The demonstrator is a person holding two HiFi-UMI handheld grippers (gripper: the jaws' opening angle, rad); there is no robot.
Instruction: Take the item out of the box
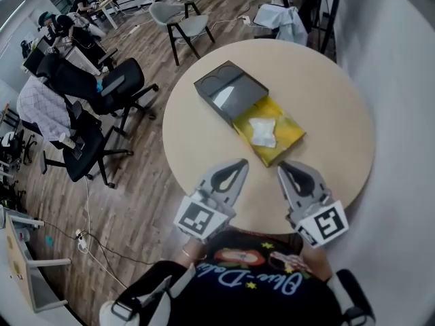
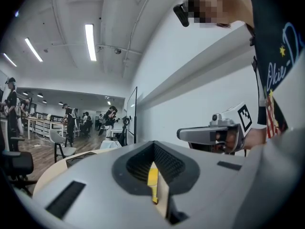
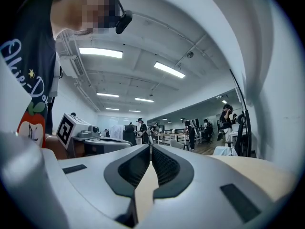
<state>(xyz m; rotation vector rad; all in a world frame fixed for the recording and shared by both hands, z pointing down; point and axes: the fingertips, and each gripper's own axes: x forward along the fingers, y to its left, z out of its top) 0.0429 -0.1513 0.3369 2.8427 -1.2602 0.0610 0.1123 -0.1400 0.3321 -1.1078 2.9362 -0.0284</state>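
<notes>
A dark grey box sleeve lies on the round beige table. Its yellow inner tray is slid out toward me, and a crumpled white item rests in it. My left gripper hovers over the table's near edge, just short of the tray's near corner, jaws shut and empty. My right gripper hangs beside it, also shut with nothing held. In the left gripper view the closed jaws show a sliver of yellow between them. The right gripper view shows its jaws pressed together over the tabletop.
Black office chairs stand on the wood floor to the left of the table, and a grey chair stands behind it. A white wall runs close along the table's right side. Cables and a power strip lie on the floor at lower left.
</notes>
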